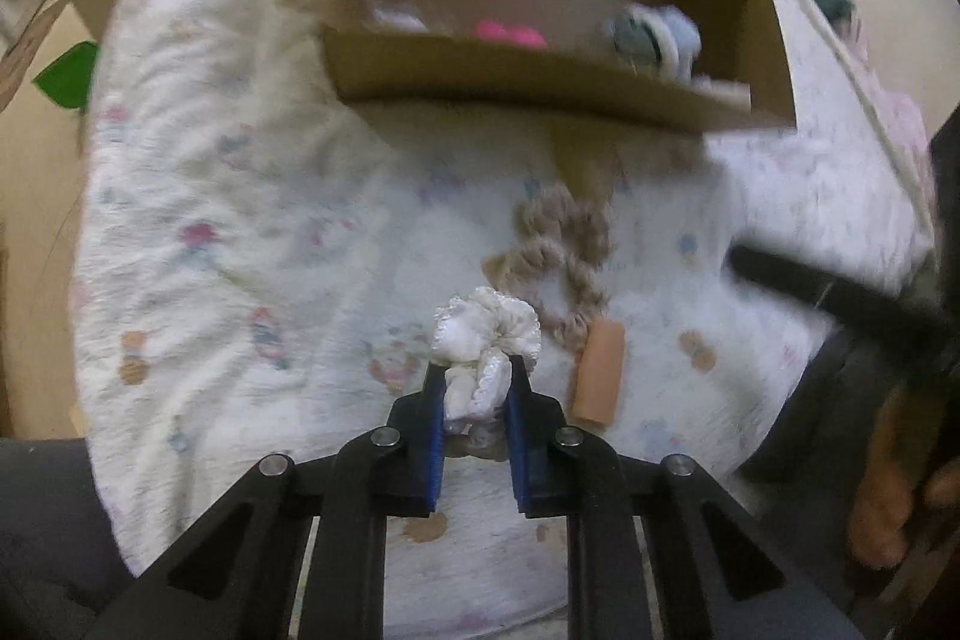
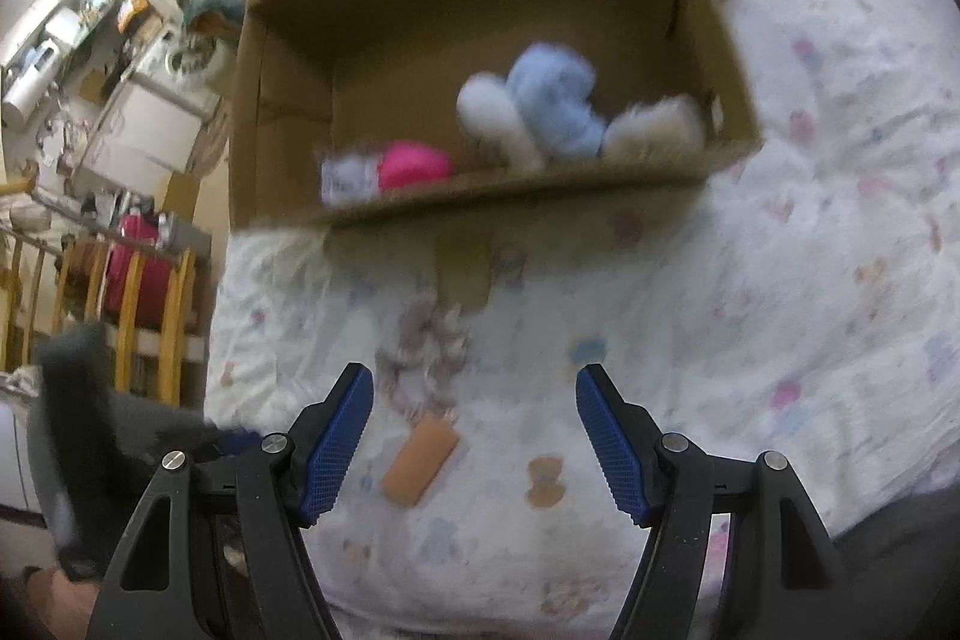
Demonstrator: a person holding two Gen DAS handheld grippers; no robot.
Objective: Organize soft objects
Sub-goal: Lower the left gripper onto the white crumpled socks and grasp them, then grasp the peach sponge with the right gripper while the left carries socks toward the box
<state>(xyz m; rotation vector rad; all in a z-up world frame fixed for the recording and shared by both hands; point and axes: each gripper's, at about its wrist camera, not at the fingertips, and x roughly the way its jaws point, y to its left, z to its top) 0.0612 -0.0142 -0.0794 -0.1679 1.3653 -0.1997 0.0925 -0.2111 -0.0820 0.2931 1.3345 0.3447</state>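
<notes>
My left gripper (image 1: 476,382) is shut on a white scrunchie (image 1: 486,346) and holds it above the bed. Just beyond it lie a beige knitted scrunchie (image 1: 561,250) and a tan foam roller (image 1: 597,376). A cardboard box (image 1: 540,82) stands further back, holding a pink soft item (image 1: 510,34) and pale fluffy pieces. My right gripper (image 2: 474,394) is open and empty over the bed, with the tan roller (image 2: 420,460) and the blurred beige scrunchie (image 2: 426,352) between and ahead of its fingers. The box (image 2: 480,196) holds pink (image 2: 414,163), blue (image 2: 558,100) and white fluffy items.
The bed is covered by a white quilt (image 1: 240,220) with small pastel prints. A wooden railing (image 2: 132,292) and cluttered room lie past the bed's left edge in the right wrist view. The other gripper's dark arm (image 1: 840,298) shows at the right of the left wrist view.
</notes>
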